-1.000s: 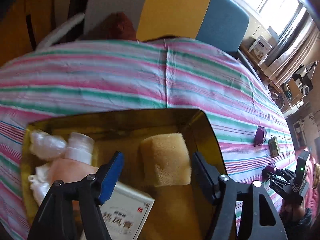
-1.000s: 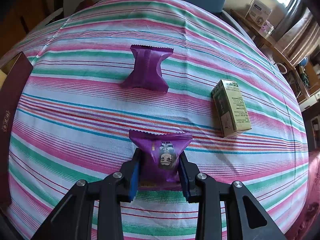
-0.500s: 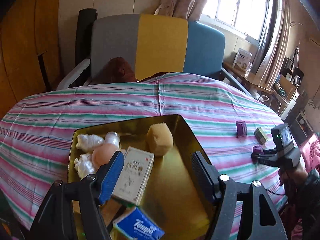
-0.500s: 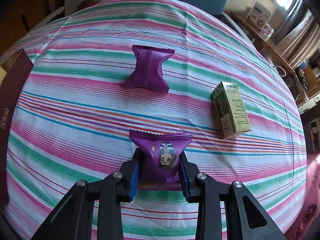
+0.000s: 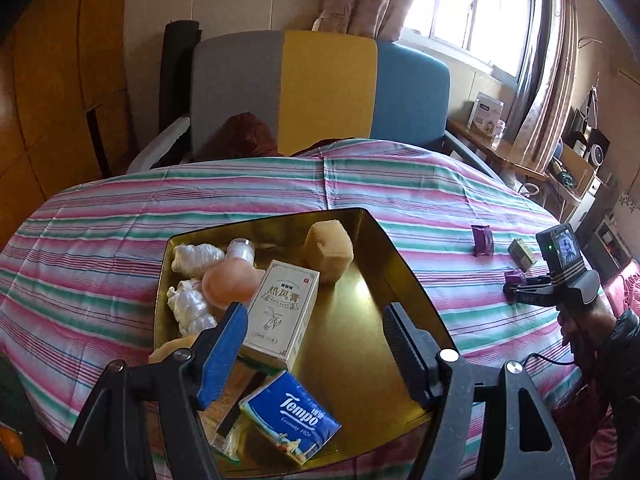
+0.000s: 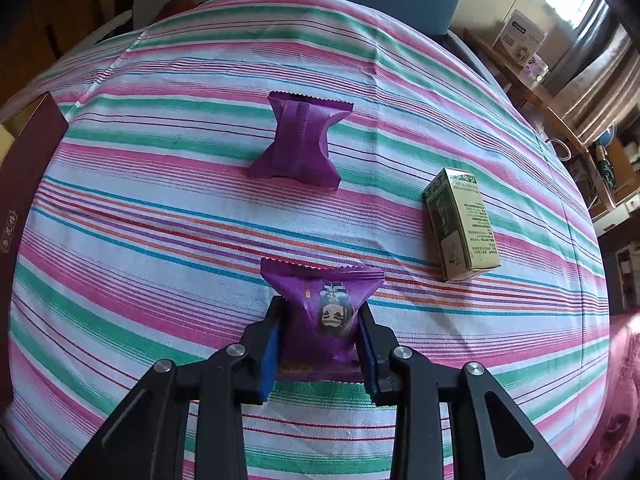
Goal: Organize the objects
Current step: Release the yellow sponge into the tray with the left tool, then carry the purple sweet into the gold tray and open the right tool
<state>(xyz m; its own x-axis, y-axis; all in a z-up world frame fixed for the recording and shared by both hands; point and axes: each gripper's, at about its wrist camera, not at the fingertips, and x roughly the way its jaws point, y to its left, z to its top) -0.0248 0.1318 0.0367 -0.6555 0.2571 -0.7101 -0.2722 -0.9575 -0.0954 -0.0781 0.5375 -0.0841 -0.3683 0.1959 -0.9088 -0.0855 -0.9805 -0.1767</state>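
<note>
A woven striped cloth (image 6: 168,216) covers the counter, matt, faintly ribbed and creased. The gold tray (image 5: 404,268) looks like polished metal, mirror-glossy inside. In it lie a porous, rough sponge (image 5: 329,249), a matt cardboard box (image 5: 280,312), a shiny film-wrapped tissue pack (image 5: 291,416) and crinkled clear-plastic bundles (image 5: 191,307). The purple snack packet (image 6: 320,316) is smooth glossy foil with serrated ends, as is the second packet (image 6: 300,144). The green carton (image 6: 462,224) is slightly glossy printed card.
</note>
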